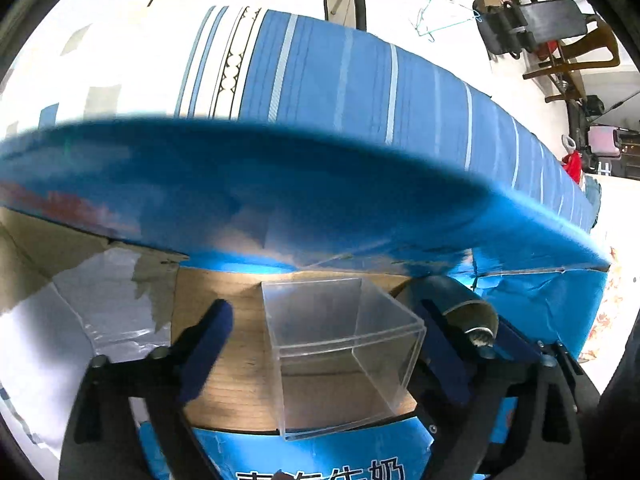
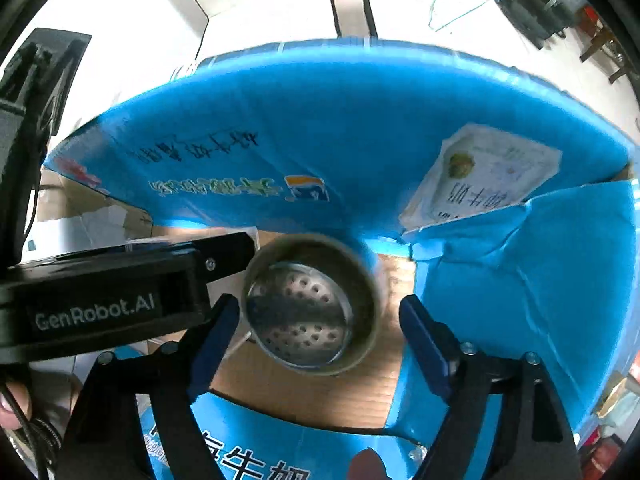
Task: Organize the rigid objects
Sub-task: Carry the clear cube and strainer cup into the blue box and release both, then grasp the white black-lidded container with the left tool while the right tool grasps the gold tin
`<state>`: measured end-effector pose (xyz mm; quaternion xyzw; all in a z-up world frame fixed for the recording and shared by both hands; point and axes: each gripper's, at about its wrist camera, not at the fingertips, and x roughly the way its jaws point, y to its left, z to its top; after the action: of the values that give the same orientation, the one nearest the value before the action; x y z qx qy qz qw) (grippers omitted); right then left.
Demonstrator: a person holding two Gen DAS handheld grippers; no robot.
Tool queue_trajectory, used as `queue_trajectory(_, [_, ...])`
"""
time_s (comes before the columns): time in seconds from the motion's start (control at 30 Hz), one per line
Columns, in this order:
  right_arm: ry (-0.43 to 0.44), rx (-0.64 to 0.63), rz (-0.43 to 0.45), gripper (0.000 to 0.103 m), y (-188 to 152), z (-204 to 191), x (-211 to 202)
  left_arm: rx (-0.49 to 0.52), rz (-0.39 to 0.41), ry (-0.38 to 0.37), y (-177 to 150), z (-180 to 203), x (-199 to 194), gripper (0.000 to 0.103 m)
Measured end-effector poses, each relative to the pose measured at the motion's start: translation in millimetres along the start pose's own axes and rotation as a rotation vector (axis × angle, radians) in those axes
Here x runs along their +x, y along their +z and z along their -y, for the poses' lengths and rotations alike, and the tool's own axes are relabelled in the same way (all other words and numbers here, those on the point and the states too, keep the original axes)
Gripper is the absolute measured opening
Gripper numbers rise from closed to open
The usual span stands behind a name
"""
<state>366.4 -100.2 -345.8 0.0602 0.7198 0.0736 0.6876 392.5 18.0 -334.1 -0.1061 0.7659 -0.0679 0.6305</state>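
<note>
Inside a blue cardboard box, on its brown corrugated floor, sits a clear acrylic cube container, hard-edged and glossy, lying on its side with its open mouth toward the camera. The left claw is spread wide around it, its blue padded fingers standing apart from both walls. Just to the cube's right lies a round metal strainer cup, tipped on its side so that its long axis runs toward the right wrist camera and its mouth faces it; a dull brass-toned rim rings a silvery perforated insert dotted with small holes. The right claw is open, its fingers flanking the cup without touching it. The box's raised flaps are smooth, printed blue, with Chinese characters in white and black, too distorted to read surely, and a pale paper label stuck upside down. The left device's black housing reads "GenRobot.AI". Beyond the box is a blue-striped bed sheet.
</note>
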Motion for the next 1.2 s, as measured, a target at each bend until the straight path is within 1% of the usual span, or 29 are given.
queue_trajectory(0.03, [0.002,0.005,0.002,0.088,1,1,-3,0.0,-0.002,-0.008,-1,0,-1,0.103])
queue_trajectory(0.17, [0.002,0.029,0.013,0.088,2,5,-14,0.013,0.018,0.007,-11,1,-8,0.103])
queue_trajectory(0.27, [-0.006,0.039,0.024,0.088,-5,9,-26,0.038,0.061,0.033,-15,1,-13,0.103])
queue_trajectory(0.4, [-0.008,0.063,0.029,0.091,-30,16,-33,0.085,0.136,0.088,-32,-3,-29,0.103])
queue_trajectory(0.5, [-0.02,0.074,0.04,0.092,-46,16,-38,0.105,0.184,0.11,-53,-10,-41,0.103])
queue_trajectory(0.57, [-0.035,0.069,0.066,0.092,-61,12,-42,0.115,0.226,0.133,-72,-16,-52,0.103])
queue_trajectory(0.6, [-0.049,0.065,0.076,0.092,-67,10,-46,0.118,0.237,0.142,-75,-11,-52,0.103])
queue_trajectory(0.63, [-0.061,0.063,0.091,0.092,-74,7,-52,0.122,0.251,0.15,-85,-15,-59,0.103])
queue_trajectory(0.77, [-0.098,0.052,0.137,0.092,-104,-3,-73,0.134,0.305,0.157,-114,-20,-74,0.103])
queue_trajectory(0.83, [-0.095,0.046,0.155,0.092,-113,-5,-83,0.141,0.334,0.16,-127,-22,-85,0.103])
queue_trajectory(0.87, [-0.095,0.042,0.169,0.092,-121,-9,-91,0.148,0.345,0.162,-129,-18,-88,0.103])
queue_trajectory(0.9, [-0.099,0.036,0.182,0.092,-128,-13,-96,0.155,0.354,0.162,-138,-21,-95,0.103])
queue_trajectory(0.93, [-0.102,0.027,0.199,0.092,-136,-19,-110,0.162,0.366,0.164,-148,-21,-102,0.103])
queue_trajectory(0.97, [-0.104,0.021,0.217,0.092,-144,-24,-122,0.168,0.381,0.163,-151,-14,-106,0.103])
queue_trajectory(1.0, [-0.105,0.018,0.23,0.092,-153,-27,-130,0.173,0.406,0.166,-160,-14,-115,0.103])
queue_trajectory(1.07, [-0.097,0.011,0.256,0.092,-159,-34,-150,0.183,0.444,0.163,-179,-13,-133,0.103])
queue_trajectory(1.2, [-0.086,0.002,0.306,0.092,-184,-45,-182,0.198,0.508,0.166,-209,-7,-163,0.103])
